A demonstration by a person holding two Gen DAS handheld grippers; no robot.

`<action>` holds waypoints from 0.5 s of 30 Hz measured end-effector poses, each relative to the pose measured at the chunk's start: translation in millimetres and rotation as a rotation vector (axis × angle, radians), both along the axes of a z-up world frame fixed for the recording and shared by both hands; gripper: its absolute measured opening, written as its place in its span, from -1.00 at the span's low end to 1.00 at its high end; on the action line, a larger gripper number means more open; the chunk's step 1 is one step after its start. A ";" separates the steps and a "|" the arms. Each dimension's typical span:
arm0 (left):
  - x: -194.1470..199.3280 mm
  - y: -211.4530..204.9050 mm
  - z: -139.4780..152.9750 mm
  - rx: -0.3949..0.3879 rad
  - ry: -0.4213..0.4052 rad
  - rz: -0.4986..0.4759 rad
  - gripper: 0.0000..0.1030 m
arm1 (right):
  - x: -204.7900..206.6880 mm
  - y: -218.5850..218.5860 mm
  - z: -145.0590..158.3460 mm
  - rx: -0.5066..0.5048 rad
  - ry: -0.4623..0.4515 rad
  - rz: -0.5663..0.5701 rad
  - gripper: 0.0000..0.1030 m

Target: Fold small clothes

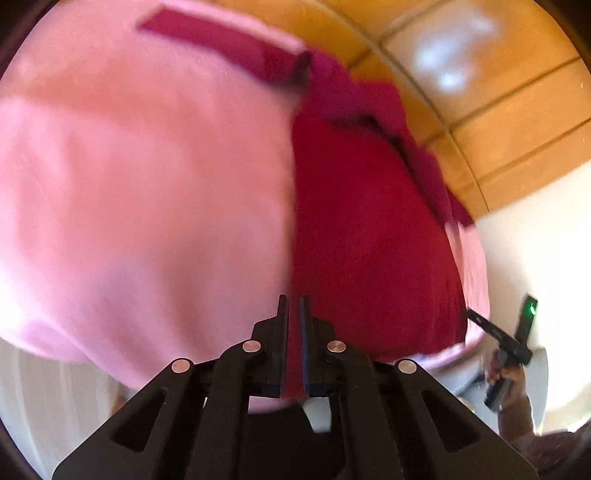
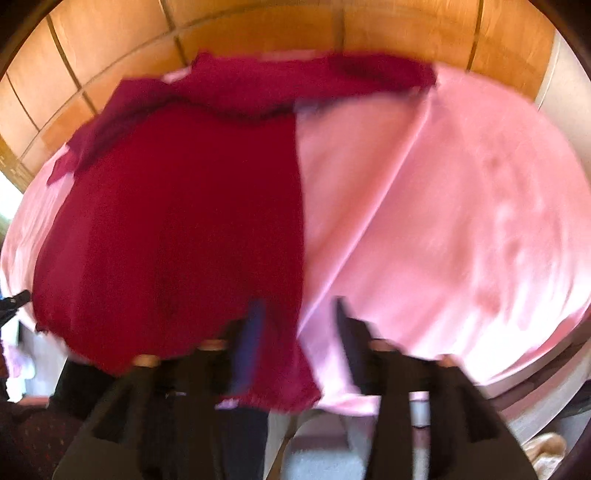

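A small garment, half pale pink (image 1: 140, 206) and half dark red (image 1: 369, 240), hangs lifted in the air and fills both views. My left gripper (image 1: 293, 306) is shut on its lower edge at the seam between pink and red. In the right wrist view the red half (image 2: 166, 240) is on the left and the pink half (image 2: 443, 221) on the right. My right gripper (image 2: 299, 314) has its jaws apart, with the garment's hem lying between the fingers; the view is blurred. The right gripper also shows in the left wrist view (image 1: 498, 332), at the garment's far corner.
A wooden panelled surface (image 2: 258, 26) is behind the garment. A white wall (image 1: 535, 240) is at the right in the left wrist view. A pale surface (image 2: 321, 454) lies below the garment.
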State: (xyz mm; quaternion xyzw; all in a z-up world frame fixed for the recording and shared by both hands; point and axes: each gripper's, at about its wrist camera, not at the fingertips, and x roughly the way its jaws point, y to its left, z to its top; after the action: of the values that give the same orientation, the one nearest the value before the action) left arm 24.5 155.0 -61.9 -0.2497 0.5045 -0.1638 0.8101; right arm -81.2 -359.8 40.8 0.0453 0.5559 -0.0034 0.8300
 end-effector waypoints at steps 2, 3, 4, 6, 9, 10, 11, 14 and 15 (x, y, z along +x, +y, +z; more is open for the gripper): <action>16.1 21.1 9.6 0.061 -0.027 0.086 -0.35 | 13.2 8.6 10.2 0.005 -0.049 0.006 0.19; 20.8 29.6 13.2 0.083 -0.044 0.120 -0.20 | 20.3 15.2 13.1 0.011 -0.073 0.012 0.36; 31.3 40.4 19.5 0.121 -0.075 0.166 -0.12 | 27.6 23.4 14.7 0.021 -0.094 0.018 0.43; 48.0 55.6 26.4 0.181 -0.096 0.232 -0.01 | 46.9 48.7 10.9 0.070 -0.112 0.060 0.48; 80.7 78.6 37.9 0.253 -0.125 0.290 -0.01 | 72.9 94.2 -2.5 0.115 -0.117 0.133 0.52; 95.2 88.1 42.0 0.290 -0.139 0.316 -0.01 | 80.8 108.1 -8.3 0.124 -0.113 0.157 0.53; 106.3 98.5 43.2 0.308 -0.145 0.332 -0.01 | 90.8 124.6 -15.6 0.122 -0.110 0.180 0.54; 144.3 117.4 46.6 0.351 -0.151 0.384 -0.01 | 112.4 153.6 -33.9 0.121 -0.108 0.212 0.55; 157.9 124.9 46.5 0.355 -0.145 0.393 -0.01 | 115.0 159.2 -37.7 0.106 -0.110 0.212 0.58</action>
State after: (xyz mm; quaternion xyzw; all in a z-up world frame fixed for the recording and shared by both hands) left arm 182.4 279.9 -15.4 -0.1844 0.4080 0.0699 0.8914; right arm 33.8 -200.5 3.1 0.0299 0.5107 0.1163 0.8513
